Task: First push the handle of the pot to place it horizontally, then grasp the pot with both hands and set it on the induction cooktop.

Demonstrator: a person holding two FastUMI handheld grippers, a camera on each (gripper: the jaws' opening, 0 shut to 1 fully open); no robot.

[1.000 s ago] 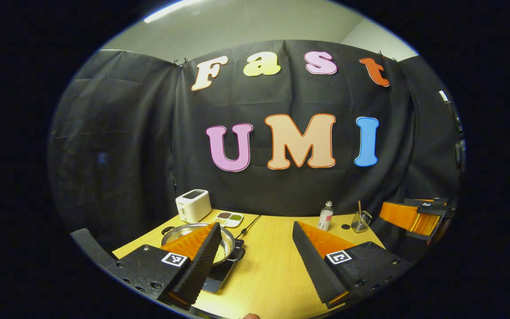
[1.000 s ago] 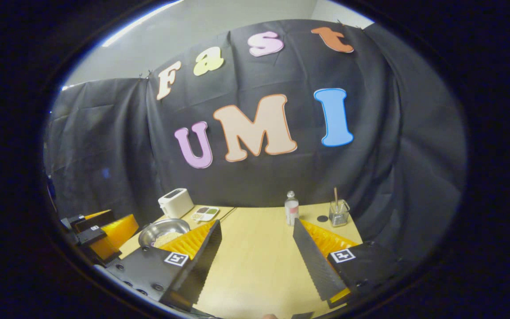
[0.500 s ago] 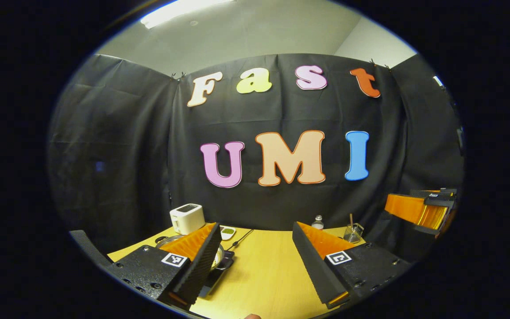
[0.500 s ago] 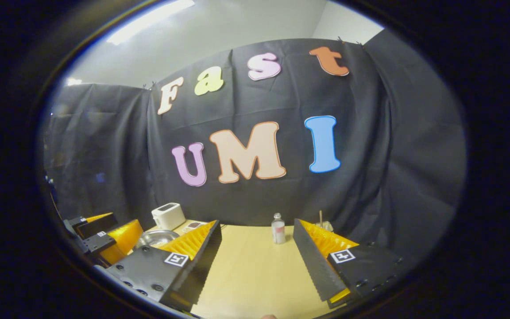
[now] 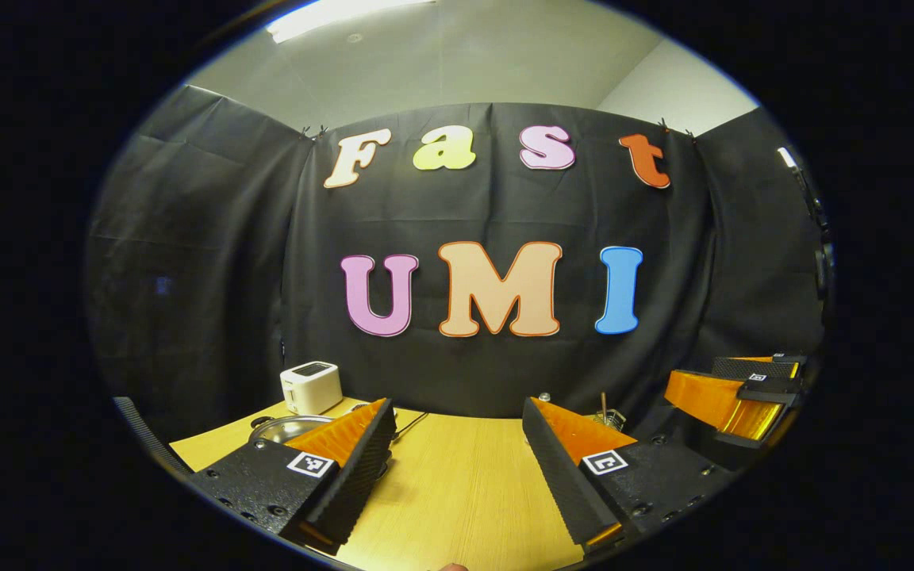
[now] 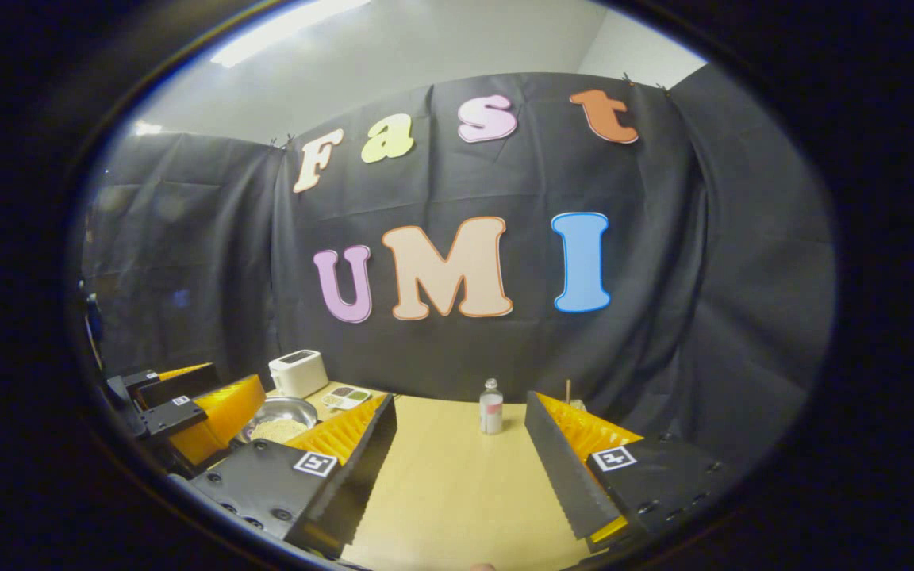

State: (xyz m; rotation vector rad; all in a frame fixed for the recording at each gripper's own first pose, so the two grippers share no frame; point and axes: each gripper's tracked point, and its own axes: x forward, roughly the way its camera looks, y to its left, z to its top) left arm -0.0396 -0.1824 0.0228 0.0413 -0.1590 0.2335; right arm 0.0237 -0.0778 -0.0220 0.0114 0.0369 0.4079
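Note:
The steel pot (image 5: pixel 286 428) stands at the table's left, its rim peeking out behind my left gripper's own finger. In the right gripper view the pot (image 6: pixel 278 416) holds pale grains. Fingers hide its handles and whatever it rests on. My left gripper (image 5: pixel 457 428) is open over bare tabletop, to the right of the pot and back from it. It also appears as the left gripper (image 6: pixel 179 404) just in front of the pot. My right gripper (image 6: pixel 459 412) is open and holds nothing. It sits off to the right as the right gripper (image 5: pixel 743 388).
On the wooden table (image 5: pixel 457 492), a white toaster (image 5: pixel 311 387) stands behind the pot, and a cable (image 5: pixel 409 424) runs beside it. A sectioned dish (image 6: pixel 346 395), a small bottle (image 6: pixel 491 406) and a glass with a stick (image 5: pixel 606 412) line the back edge.
Both grippers have tilted up and drawn back, so the table sits lower in both views. The left gripper view has swung slightly right. The pot has not moved.

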